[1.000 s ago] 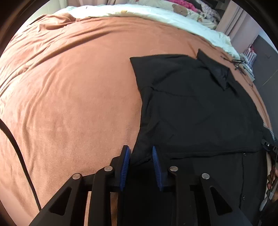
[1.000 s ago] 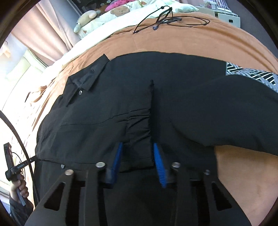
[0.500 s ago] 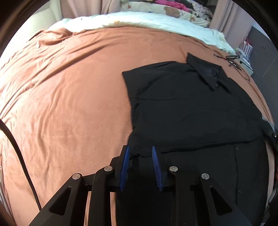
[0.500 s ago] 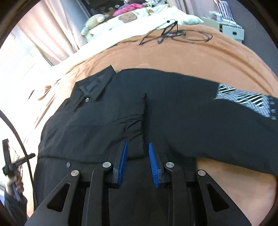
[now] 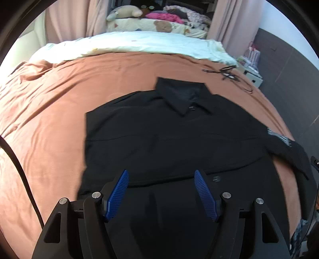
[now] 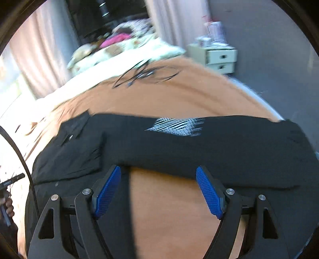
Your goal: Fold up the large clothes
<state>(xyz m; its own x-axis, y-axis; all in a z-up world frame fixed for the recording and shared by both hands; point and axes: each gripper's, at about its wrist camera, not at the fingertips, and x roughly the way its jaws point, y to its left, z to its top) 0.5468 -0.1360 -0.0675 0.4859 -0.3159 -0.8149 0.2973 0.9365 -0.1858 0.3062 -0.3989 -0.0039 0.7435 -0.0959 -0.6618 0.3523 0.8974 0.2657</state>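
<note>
My left tongs (image 5: 161,192) are spread wide, released, nothing between the blue pads (image 5: 117,194), hanging over the lower front of the black shirt (image 5: 169,139). My right tongs (image 6: 158,192) are also spread wide and empty, over bare brown bedspread (image 6: 175,217) with the shirt's sleeve (image 6: 229,155) stretched across at 12 o'clock; view is blurred. Shirt lies flat on the bed, collar (image 5: 182,97) at 12 o'clock in the left view, one side folded in, sleeve trailing off toward 3 o'clock. A striped patch (image 6: 177,125) shows by the sleeve. Black cables (image 5: 229,74) lie on the bedspread at 1 o'clock. White duvet (image 5: 139,44) and a plush toy (image 5: 123,15) sit at the far end. Small drawer unit (image 6: 219,58) stands beside the bed.
</note>
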